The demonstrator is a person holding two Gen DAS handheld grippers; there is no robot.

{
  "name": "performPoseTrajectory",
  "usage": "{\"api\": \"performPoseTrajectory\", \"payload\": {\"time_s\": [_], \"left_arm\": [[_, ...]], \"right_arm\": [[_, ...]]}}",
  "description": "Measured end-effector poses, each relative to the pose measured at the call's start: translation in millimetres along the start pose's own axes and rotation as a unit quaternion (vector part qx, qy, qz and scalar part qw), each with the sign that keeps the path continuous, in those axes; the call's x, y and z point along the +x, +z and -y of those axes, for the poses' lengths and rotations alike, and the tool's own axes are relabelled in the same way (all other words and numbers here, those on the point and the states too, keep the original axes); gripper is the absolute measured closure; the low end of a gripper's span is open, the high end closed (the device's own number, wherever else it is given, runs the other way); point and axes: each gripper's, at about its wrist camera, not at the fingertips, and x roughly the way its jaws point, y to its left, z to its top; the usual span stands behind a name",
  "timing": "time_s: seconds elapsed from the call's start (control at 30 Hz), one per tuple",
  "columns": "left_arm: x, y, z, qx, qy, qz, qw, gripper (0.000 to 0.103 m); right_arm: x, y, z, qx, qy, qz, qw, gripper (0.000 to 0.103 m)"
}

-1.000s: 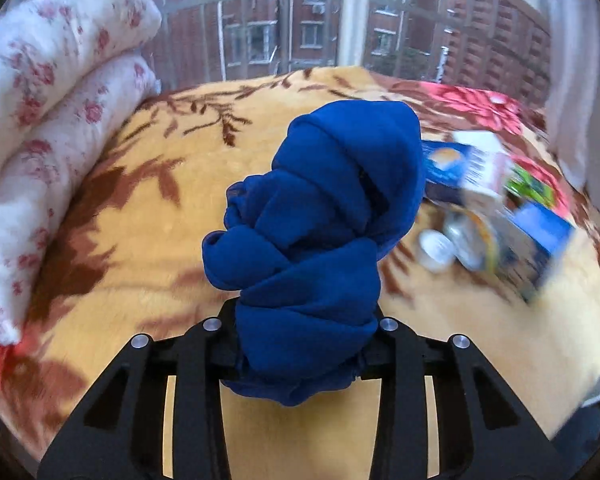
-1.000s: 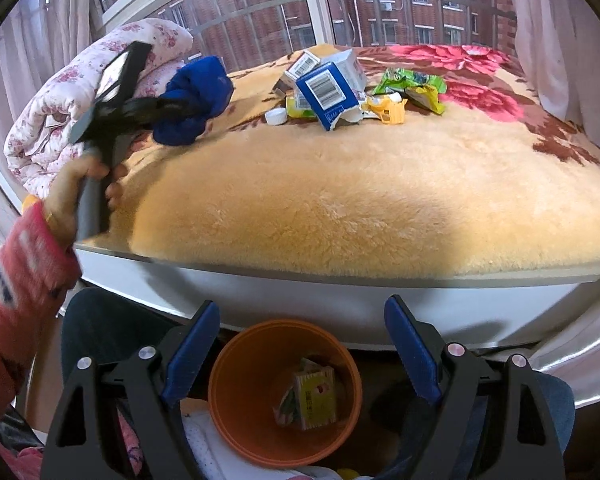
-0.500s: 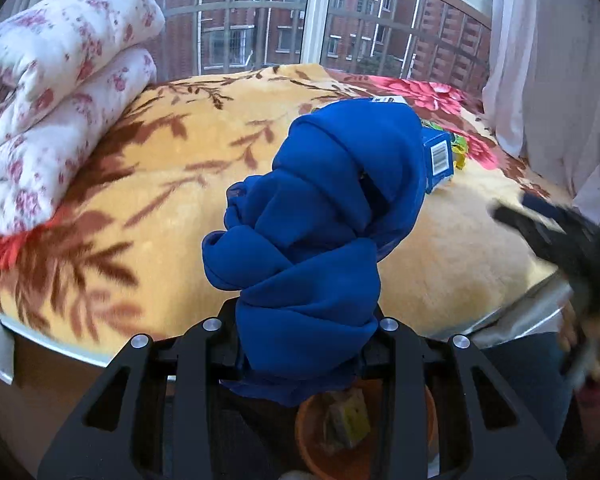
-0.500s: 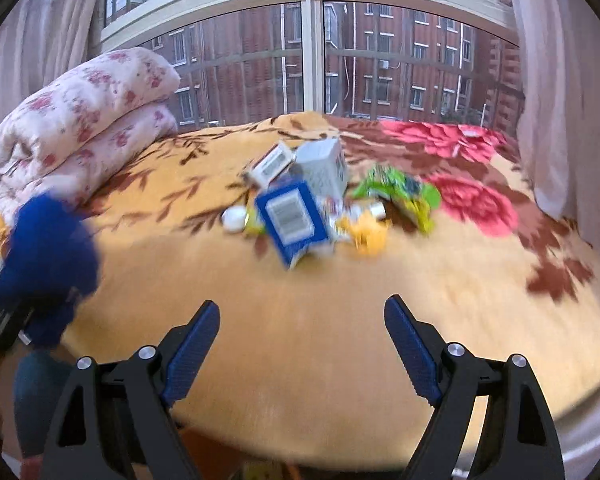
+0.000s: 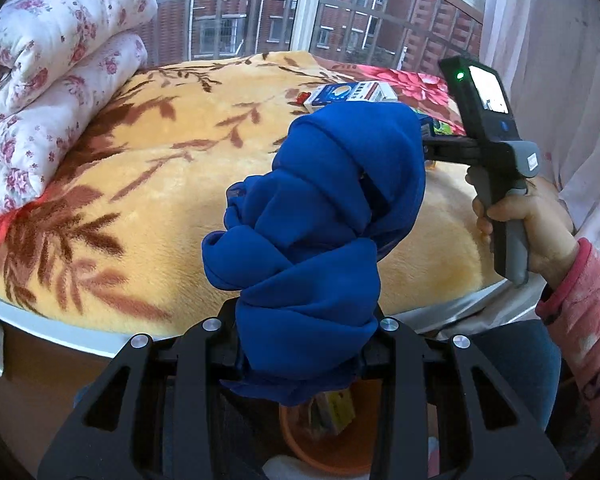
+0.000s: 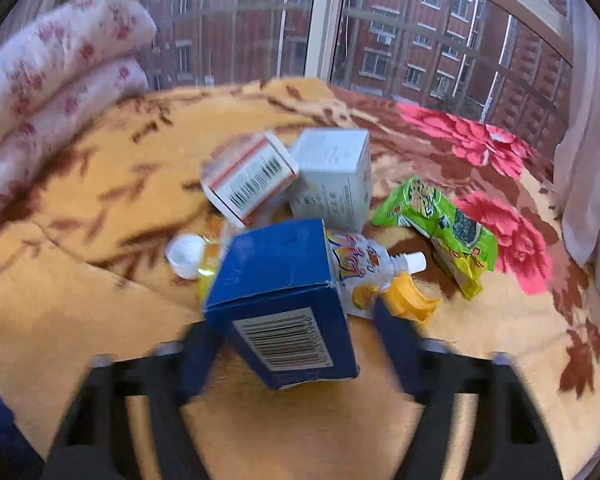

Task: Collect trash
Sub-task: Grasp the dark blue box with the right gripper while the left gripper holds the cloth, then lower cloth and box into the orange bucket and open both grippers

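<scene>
Gripping: the left gripper (image 5: 304,344) is clamping a bunched blue cloth (image 5: 320,216) between its fingers, with the cloth bulging up and forward out of them.
Left position: the gripper is hanging past the bed's near edge, over an orange bin (image 5: 324,436) that is peeking out under the cloth; a yellow packet is lying inside the bin.
Right gripper: the right gripper (image 6: 300,344) is straddling a blue carton (image 6: 284,304), barcode end facing the camera; its fingers have just been closing, and motion blur is hiding whether the pads are pressing the carton yet, so the grip cannot be told.
Right hand: a hand (image 5: 524,224) in a pink patterned sleeve is holding the right gripper's handle, as the left wrist view is showing.
Trash pile: the carton is sitting on the blanket (image 6: 100,312) among a white box with a barcode (image 6: 248,180), a pale grey box (image 6: 332,176), a clear drink pouch (image 6: 364,268) touching the carton, a yellow cap (image 6: 408,296), a white cap (image 6: 186,254) and a green snack wrapper (image 6: 440,232) just to the right.
Surroundings: a rolled floral quilt (image 5: 52,92) is lying at the left of the bed, under the window.
</scene>
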Motion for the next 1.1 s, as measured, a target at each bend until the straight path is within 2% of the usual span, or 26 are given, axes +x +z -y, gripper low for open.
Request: {"api": "performPoseTrajectory", "payload": {"time_s": [0.17,0.3,0.43,0.6,0.77,0.9,1.1], "left_arm": [[-0.7,-0.4,-2.0,-0.002,0.008,0.001,1.0000,0.068],[0.2,0.3,-3.4,-0.005,0.009,-0.002,0.9999,0.068],[1.2,-0.3,-0.7,-0.001,0.014,-0.003,0.9999,0.068],[-1.4,-2.6,4.8,0.009,0.014,-0.002,0.9999,0.068],[-5.2,-8.8,15.3,0.034,0.014,-0.002,0.9993,0.068],[-3.6,-24.3,24.6,0.056,0.003,-0.022,0.9982,0.067],[8.5,-49.1,36.4,0.088,-0.022,-0.069,0.9935,0.067]], "right_arm": [[-16.4,-7.8,9.7,0.031,0.024,0.012,0.999,0.053],[-53.9,-20.3,11.6,0.035,0.037,0.036,0.998,0.053],[-94.9,-40.6,6.9,0.014,0.047,0.063,0.997,0.053],[-146.1,-77.3,10.7,0.021,0.076,0.087,0.993,0.053],[-182.7,-111.6,4.1,0.017,0.093,0.098,0.991,0.052],[-200.0,-141.5,-6.7,0.006,0.103,0.087,0.991,0.052],[-192.8,-177.5,-19.7,0.003,0.126,0.035,0.991,0.052]]}}
